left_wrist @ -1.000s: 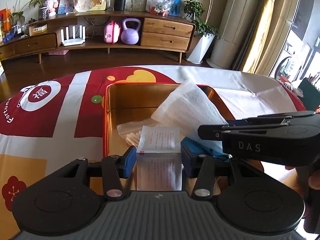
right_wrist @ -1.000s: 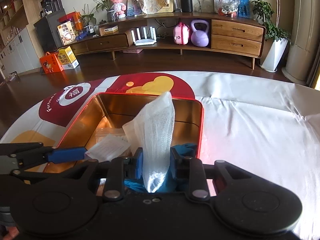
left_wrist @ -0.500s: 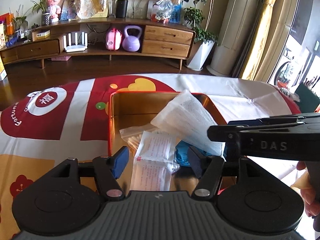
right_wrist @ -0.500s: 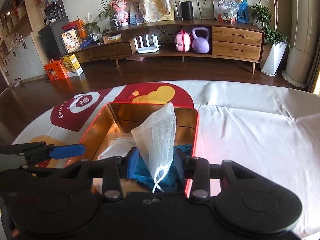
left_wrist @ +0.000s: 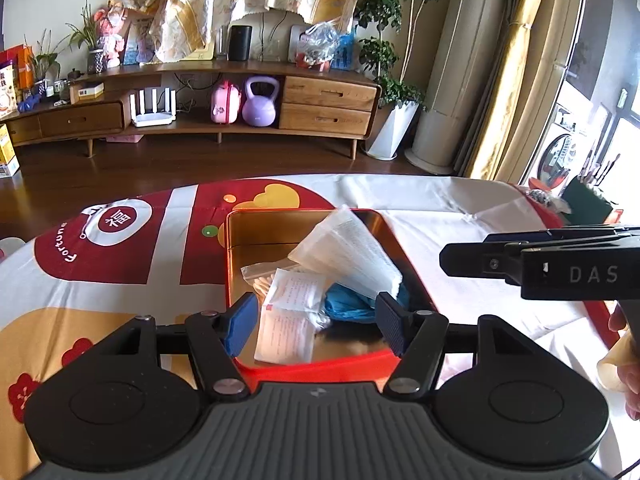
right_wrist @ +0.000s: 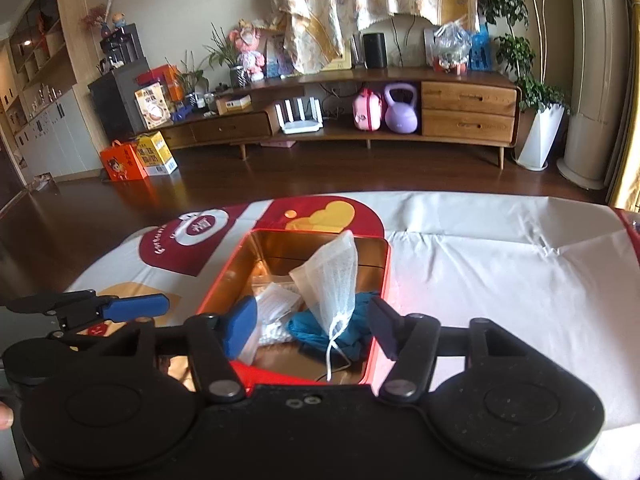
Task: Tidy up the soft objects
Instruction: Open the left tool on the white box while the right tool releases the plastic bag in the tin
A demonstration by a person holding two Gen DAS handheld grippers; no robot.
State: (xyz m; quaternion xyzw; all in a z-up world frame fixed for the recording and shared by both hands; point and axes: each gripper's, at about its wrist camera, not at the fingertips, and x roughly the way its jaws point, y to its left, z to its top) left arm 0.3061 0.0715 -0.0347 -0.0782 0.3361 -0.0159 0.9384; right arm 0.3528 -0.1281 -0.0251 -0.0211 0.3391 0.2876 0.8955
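Observation:
A red tin with a gold inside sits on the table. In it lie a white gauze bag, a printed paper packet, a blue cloth and a clear bag of cotton swabs. My left gripper hovers open above the tin's near end, pads clear of the packet. My right gripper hangs over the same end, its jaws opening. The gauze bag stands up between them untouched, beside the blue cloth. Each gripper shows in the other's view: right gripper, left gripper.
A red, white and yellow tablecloth covers the table, plain white to the right of the tin. A hand holds the right gripper's handle. Beyond the table's far edge are a wooden floor and a low cabinet.
The left gripper let go of the paper packet and the right gripper let go of the gauze bag. Both opened wider, rose and drew back from the tin.

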